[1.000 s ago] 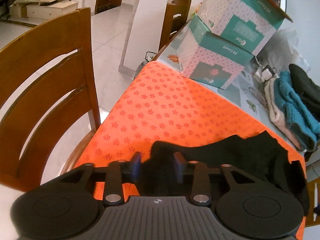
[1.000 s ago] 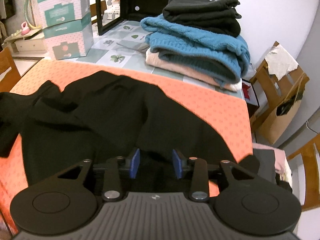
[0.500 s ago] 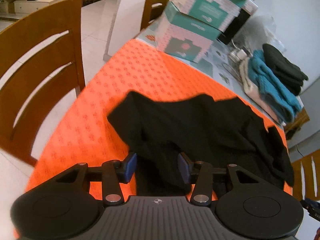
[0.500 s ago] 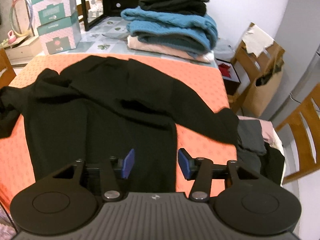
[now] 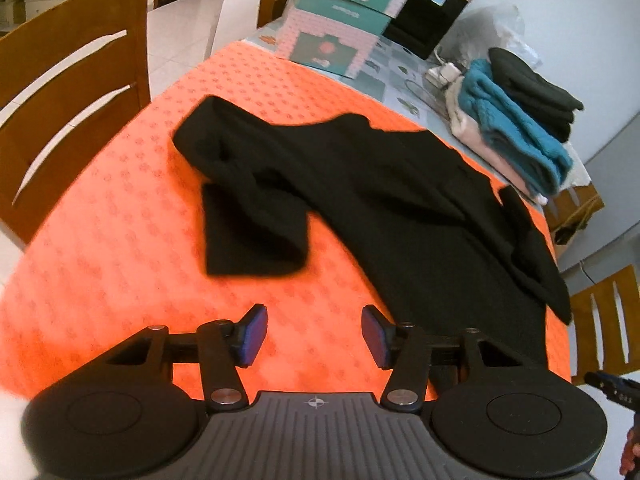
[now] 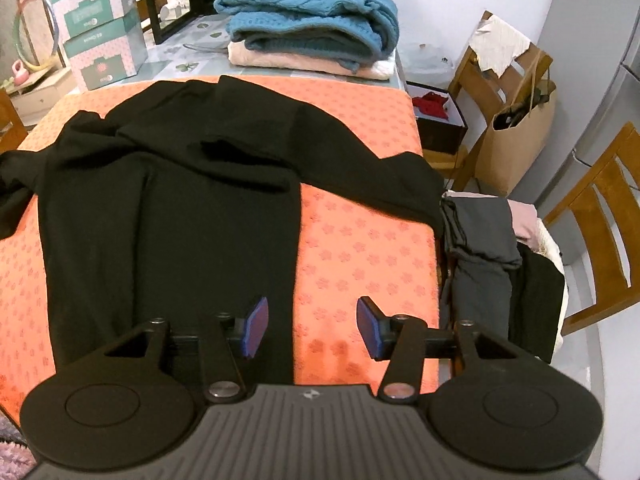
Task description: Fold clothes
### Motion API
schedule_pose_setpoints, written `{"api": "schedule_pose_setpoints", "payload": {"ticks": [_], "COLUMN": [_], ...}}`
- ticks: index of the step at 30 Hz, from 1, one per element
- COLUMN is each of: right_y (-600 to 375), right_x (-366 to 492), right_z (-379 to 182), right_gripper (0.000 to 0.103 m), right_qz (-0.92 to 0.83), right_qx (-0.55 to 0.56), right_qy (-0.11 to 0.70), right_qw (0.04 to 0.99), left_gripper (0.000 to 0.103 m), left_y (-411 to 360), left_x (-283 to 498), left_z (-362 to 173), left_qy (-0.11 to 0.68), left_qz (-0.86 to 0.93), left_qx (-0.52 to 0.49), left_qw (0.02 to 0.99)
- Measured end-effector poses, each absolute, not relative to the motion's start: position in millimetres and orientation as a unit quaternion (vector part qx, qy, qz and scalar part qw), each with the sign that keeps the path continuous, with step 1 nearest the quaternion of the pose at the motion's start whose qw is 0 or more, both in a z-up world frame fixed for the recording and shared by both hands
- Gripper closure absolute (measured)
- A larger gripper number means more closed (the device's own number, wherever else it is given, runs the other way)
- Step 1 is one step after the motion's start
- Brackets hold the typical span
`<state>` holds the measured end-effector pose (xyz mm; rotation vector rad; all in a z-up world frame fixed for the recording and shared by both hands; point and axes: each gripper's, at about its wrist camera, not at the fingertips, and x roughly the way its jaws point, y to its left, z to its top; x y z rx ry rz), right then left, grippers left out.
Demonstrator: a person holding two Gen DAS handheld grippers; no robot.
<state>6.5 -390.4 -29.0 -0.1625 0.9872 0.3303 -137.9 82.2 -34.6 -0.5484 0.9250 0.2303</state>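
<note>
A black long-sleeved garment (image 5: 400,208) (image 6: 172,208) lies spread on the orange flower-print mat (image 5: 120,240) (image 6: 360,248), body toward me, sleeves out to either side. One sleeve (image 5: 256,236) is bent back on itself at the left. The other sleeve (image 6: 380,176) reaches the mat's right edge. My left gripper (image 5: 314,336) is open above bare mat, near the garment's hem, holding nothing. My right gripper (image 6: 312,326) is open over the hem's right edge, its left pad above black cloth, nothing held between the pads.
A folded stack of black, teal and pink knitwear (image 6: 312,28) (image 5: 516,120) sits at the table's far end beside pink-and-teal boxes (image 5: 340,20) (image 6: 100,28). Wooden chairs (image 5: 68,92) (image 6: 600,220) flank the table. More clothes (image 6: 500,248) hang off the right side.
Both grippers opened and let go of the black garment, then drew back toward me. The garment now lies flat on the mat.
</note>
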Motion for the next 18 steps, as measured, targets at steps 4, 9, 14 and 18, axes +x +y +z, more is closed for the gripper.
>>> {"api": "schedule_pose_setpoints", "payload": {"ticks": [4, 9, 14, 18], "right_y": [-403, -407, -412, -411], "right_x": [7, 5, 3, -1], "right_z": [-31, -41, -51, -60], "right_gripper": [0.048, 0.048, 0.048, 0.048], "right_qz": [0.179, 0.215, 0.249, 0.273], "right_qx": [-0.075, -0.087, -0.098, -0.11], "right_qy": [0.473, 0.484, 0.494, 0.501], "right_qw": [0.859, 0.844, 0.827, 0.814], "left_gripper": [0.047, 0.047, 0.046, 0.046], "left_y": [49, 12, -30, -60], "left_x": [-146, -150, -148, -145], "left_z": [-38, -50, -64, -75], "left_qy": [0.442, 0.453, 0.467, 0.477], "left_qz": [0.099, 0.08, 0.062, 0.044], "left_qx": [-0.267, -0.288, -0.31, -0.336], "left_qw": [0.851, 0.84, 0.826, 0.811]}}
